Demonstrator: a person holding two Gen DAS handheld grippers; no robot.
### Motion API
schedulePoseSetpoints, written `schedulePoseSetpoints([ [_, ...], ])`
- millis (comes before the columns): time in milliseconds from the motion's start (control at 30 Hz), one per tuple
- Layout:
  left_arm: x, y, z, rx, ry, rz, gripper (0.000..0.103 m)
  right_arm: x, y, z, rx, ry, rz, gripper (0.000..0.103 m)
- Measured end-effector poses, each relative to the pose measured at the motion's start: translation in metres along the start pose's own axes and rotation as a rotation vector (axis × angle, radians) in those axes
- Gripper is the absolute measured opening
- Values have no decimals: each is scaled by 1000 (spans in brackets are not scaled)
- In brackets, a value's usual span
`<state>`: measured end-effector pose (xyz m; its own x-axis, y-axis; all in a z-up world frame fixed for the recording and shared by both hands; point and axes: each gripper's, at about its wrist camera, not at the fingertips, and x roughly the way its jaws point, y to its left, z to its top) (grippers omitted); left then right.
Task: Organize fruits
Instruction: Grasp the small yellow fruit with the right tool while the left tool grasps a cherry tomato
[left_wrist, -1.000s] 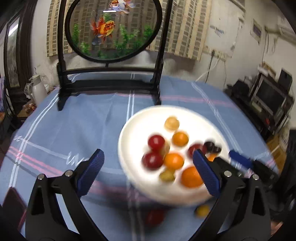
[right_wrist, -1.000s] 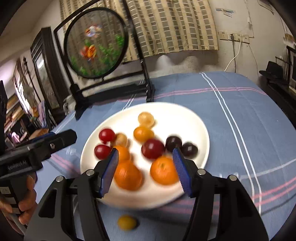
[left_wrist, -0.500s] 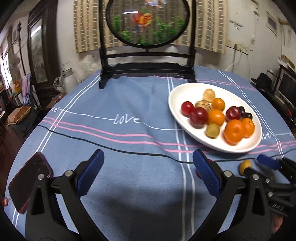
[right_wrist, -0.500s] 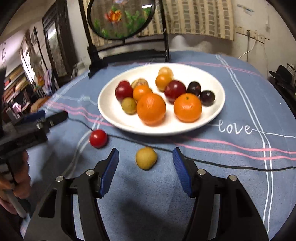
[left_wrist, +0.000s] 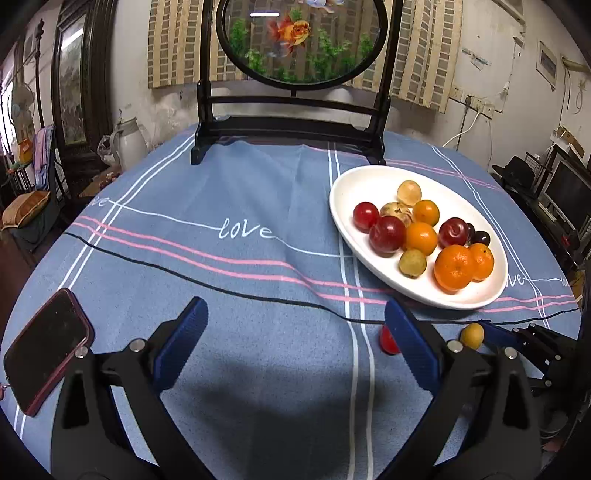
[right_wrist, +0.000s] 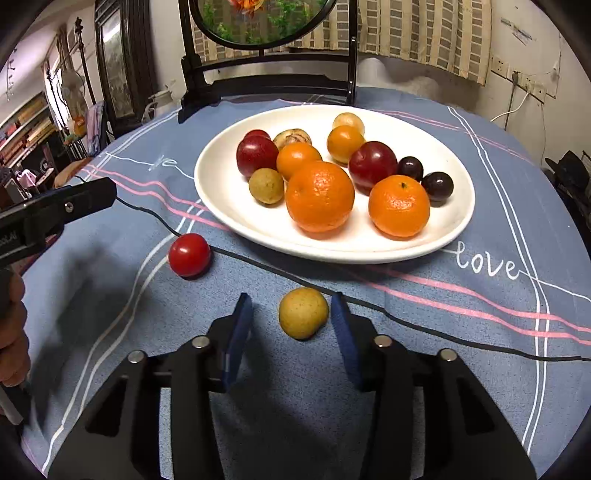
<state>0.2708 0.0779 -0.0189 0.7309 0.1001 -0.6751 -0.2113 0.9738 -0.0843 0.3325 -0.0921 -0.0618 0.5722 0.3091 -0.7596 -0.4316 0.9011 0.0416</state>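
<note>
The right gripper (right_wrist: 291, 328) is seen with its jaws just closing around one yellowish longan (right_wrist: 303, 313), not yet pressed; the left gripper (left_wrist: 295, 339) is held wide open over bare cloth. Just before the white plate (right_wrist: 458, 221) one cherry tomato (right_wrist: 189, 254) is found beside that longan. On the plate two large tangerines, two dark grapes and two red plums are counted.
</note>
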Motion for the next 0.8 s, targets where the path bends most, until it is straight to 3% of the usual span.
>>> schedulePoseSetpoints([
  [200, -2, 1, 0, -9, -9, -2, 98, 2, -2, 1, 7, 6, -3, 41],
  [467, 0, 0, -1, -2, -1, 3, 98, -3, -6, -2, 14, 2, -10, 27],
  [600, 1, 0, -1, -3, 3, 3, 98, -17, -10, -3, 56, -3, 69, 27],
  [733, 2, -7, -4, 23, 20, -71, 97, -41, -12, -3, 83, -82, 84, 27],
  [800, 5, -20, -7, 78, 55, -164, 88, -47, -15, -3, 102, -100, 92, 27],
])
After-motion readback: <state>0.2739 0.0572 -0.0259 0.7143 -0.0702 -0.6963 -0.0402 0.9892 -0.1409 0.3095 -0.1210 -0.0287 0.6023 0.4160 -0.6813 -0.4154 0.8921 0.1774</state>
